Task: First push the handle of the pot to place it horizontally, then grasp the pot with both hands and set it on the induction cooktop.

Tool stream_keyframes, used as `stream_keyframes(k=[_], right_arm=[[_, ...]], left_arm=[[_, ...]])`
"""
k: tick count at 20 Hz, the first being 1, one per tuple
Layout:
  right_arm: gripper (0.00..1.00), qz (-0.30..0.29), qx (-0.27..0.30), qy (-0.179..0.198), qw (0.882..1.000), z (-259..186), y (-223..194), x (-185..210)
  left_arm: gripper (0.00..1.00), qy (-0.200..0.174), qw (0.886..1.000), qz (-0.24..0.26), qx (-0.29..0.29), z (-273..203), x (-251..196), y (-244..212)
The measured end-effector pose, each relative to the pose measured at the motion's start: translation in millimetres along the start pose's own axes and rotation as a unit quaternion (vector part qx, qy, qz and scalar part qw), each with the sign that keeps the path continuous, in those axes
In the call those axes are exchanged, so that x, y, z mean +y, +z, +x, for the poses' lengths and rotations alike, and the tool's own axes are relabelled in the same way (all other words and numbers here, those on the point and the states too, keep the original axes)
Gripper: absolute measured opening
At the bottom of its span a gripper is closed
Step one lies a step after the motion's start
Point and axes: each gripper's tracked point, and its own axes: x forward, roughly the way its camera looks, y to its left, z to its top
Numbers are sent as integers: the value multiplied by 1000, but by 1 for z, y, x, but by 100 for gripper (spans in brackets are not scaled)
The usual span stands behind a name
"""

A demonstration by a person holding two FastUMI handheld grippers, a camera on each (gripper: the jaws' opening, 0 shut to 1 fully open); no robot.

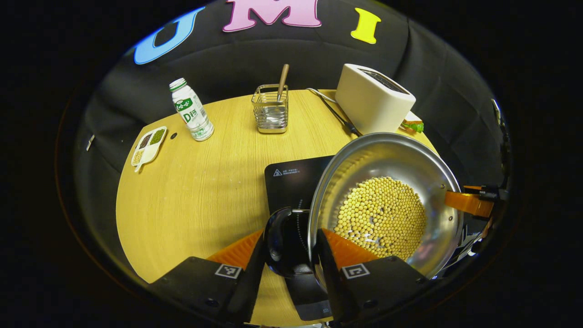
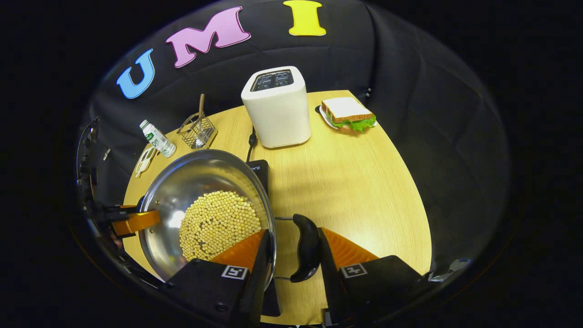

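Note:
A steel pot (image 1: 382, 152) (image 2: 191, 177) with soybeans (image 1: 382, 216) (image 2: 218, 223) in it hangs level above the black induction cooktop (image 1: 291, 180) (image 2: 259, 171). My left gripper (image 1: 290, 250) is shut on the pot's black left handle (image 1: 278, 241), one finger outside the handle and the other inside the rim. In the same way my right gripper (image 2: 294, 255) is shut on the right handle (image 2: 306, 246). Each view shows the other gripper's finger (image 1: 469, 202) (image 2: 134, 221) at the far rim. The pot hides part of the cooktop.
On the round wooden table (image 1: 196, 196) (image 2: 355, 182) stand a white toaster (image 1: 373, 98) (image 2: 276, 109), a wire utensil holder (image 1: 271, 109) (image 2: 198, 130), a bottle (image 1: 191, 109) (image 2: 157, 139) and a small divided dish (image 1: 149, 146). A sandwich on a plate (image 2: 348, 114) lies at the back right.

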Motion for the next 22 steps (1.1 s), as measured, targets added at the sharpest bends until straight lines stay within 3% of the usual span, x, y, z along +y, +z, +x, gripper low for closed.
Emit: stream_keyframes(k=[4,8,9,13,19,22], right_arm=[[61,12,1,1,1000,0,3,1],[62,16,0,11,1000,2,2,7],[58,16,-3,13,1000,4,2,10],[94,11,-30,19,999,-7,13,20],[98,1,-113,13,994,-47,51,16],[98,-5,-164,15,986,-76,70,21]], left_arm=[[86,9,1000,14,-2,-4,3,-2],[89,11,1000,-6,-14,-12,9,1],[89,9,1000,-10,-13,-14,8,0],[89,19,999,-9,-45,-25,19,14],[95,33,990,-5,-137,-73,21,46],[95,19,980,-10,-198,-109,10,67]])
